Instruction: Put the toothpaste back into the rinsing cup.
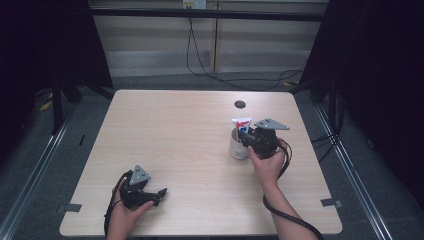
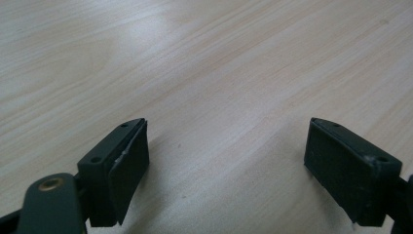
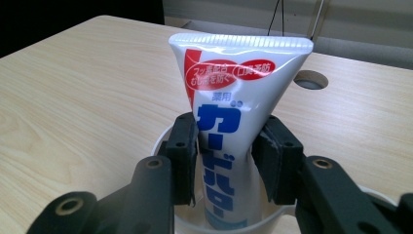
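Tongs [image 3: 224,161] around upright toothpaste tube [image 3: 234,122]

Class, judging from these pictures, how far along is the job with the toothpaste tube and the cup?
Done: the white, red and blue toothpaste tube already stands crimped end up inside the white plastic cup. In hand: the right gripper has its jaws on the tube's sides. Left: letting go and drawing away. The left gripper rests open on the pale wooden table.

I see a pale wood table [image 1: 190,150] carrying a white cup [image 1: 238,146] right below my right gripper's fingers [image 3: 182,146]. Near my left fingers [image 2: 129,161] it is bare; a round hole [image 1: 240,104] sits beyond the cup.
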`<control>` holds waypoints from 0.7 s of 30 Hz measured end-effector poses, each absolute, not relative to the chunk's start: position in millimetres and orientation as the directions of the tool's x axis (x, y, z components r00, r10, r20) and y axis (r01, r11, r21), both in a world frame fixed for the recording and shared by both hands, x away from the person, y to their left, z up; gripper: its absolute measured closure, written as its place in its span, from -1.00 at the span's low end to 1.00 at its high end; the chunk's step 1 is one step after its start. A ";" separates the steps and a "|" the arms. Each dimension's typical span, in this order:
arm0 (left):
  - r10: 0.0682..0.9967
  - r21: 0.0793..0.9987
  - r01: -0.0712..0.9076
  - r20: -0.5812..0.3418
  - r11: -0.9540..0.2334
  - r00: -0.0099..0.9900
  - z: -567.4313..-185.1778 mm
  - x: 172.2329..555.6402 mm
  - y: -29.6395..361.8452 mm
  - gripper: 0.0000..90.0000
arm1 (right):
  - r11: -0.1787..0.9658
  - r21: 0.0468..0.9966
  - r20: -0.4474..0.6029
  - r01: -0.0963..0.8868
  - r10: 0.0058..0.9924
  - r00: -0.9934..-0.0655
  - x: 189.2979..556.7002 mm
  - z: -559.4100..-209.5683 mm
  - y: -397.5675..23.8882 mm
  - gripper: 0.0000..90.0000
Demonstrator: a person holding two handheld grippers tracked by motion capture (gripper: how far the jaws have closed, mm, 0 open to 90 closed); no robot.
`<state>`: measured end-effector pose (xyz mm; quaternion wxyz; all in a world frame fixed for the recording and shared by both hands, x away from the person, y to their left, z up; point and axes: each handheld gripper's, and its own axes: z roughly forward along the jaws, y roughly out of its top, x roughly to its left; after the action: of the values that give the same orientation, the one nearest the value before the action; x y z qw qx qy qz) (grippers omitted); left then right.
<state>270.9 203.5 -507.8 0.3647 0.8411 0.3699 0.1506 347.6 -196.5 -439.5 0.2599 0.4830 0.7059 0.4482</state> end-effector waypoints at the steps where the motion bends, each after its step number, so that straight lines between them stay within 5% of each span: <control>1: 0.732 0.725 0.513 -0.017 -0.460 0.681 -507.8 270.9 203.5 -0.64 | 0.131 0.884 0.067 0.449 0.914 -0.400 347.4 -439.6 -196.8 0.37; 21: 0.732 0.725 0.513 -0.017 -0.460 0.681 -507.9 270.9 203.5 -0.64 | 0.141 0.875 0.064 0.463 0.914 -0.401 344.5 -440.4 -197.6 0.17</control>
<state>270.9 203.5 -507.9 0.3650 0.8409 0.3702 0.1504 344.5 -197.6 -440.4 0.2554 0.4841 0.7109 0.4416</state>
